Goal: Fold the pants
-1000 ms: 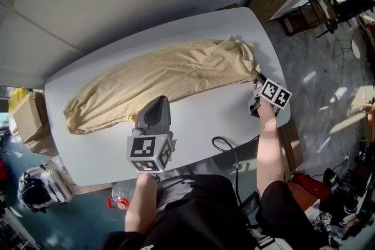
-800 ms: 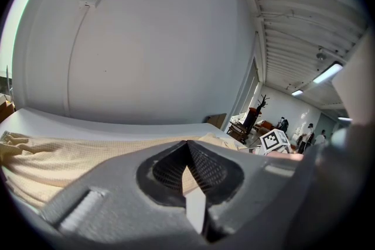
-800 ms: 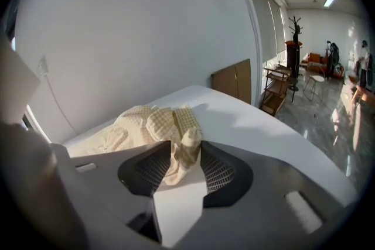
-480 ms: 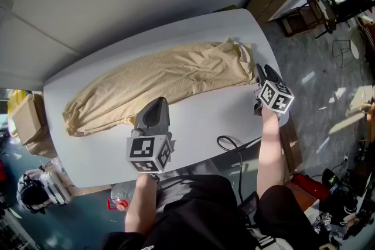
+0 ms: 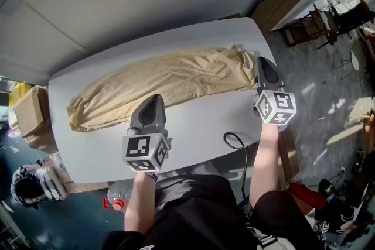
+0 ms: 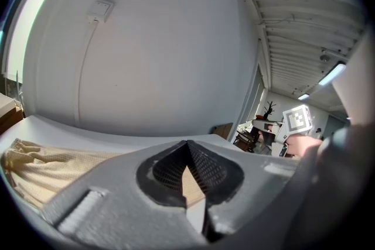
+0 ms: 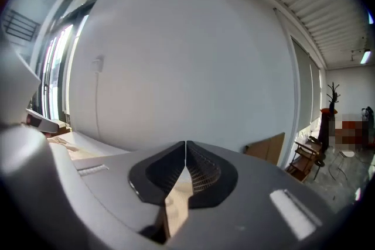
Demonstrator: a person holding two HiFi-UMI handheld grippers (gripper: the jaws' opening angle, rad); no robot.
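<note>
Pants (image 5: 170, 80) beside right gripper (image 5: 261, 61); jaws just closed, empty.

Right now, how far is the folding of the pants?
Done: the pants lie flat along the table as one long strip, seemingly one leg over the other. In hand: nothing. The left tongs are shut and empty, and the right tongs have just been closing on nothing beside one end. Left: folding across the length.

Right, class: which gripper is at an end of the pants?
The right gripper, beside the bunched end of the pants near the right edge of the table; the left gripper is alongside the middle of their length.
</note>
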